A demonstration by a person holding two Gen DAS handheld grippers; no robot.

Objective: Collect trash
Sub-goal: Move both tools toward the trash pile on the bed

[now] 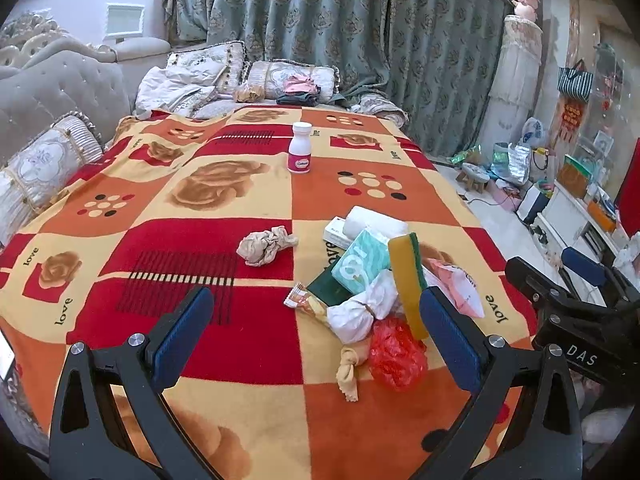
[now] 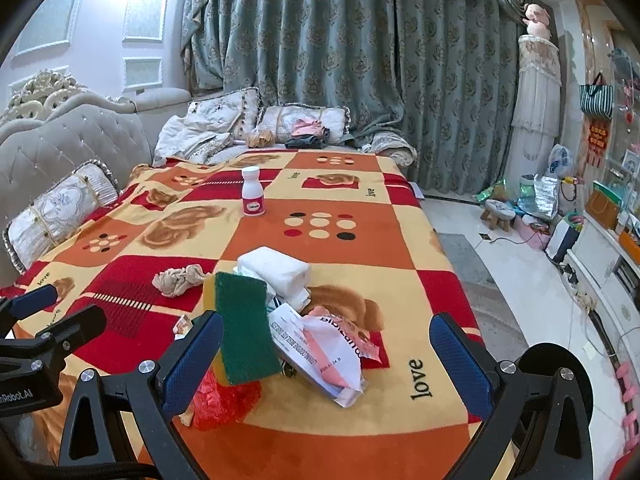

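Observation:
A heap of trash lies on the patterned blanket (image 1: 160, 240): a yellow-green sponge (image 1: 406, 280) (image 2: 244, 328), a teal tissue pack (image 1: 360, 266), a white roll (image 1: 376, 222) (image 2: 276, 266), a red plastic bag (image 1: 396, 354) (image 2: 224, 400), a tied white bag (image 1: 360, 312) and a pink-white wrapper (image 2: 332, 350). A crumpled beige paper (image 1: 266, 246) (image 2: 178, 278) sits apart on the left. A white pill bottle (image 1: 300, 148) (image 2: 253, 192) stands farther back. My left gripper (image 1: 316, 332) is open just before the heap. My right gripper (image 2: 326, 354) is open around the wrapper's near end.
Cushions (image 1: 48, 164) and folded clothes (image 1: 300, 88) line the sofa back and far end. Green curtains (image 2: 360, 80) hang behind. To the right, a tiled floor (image 2: 500, 280) holds a small stool (image 2: 498, 214), bags and a low white cabinet (image 2: 608, 264).

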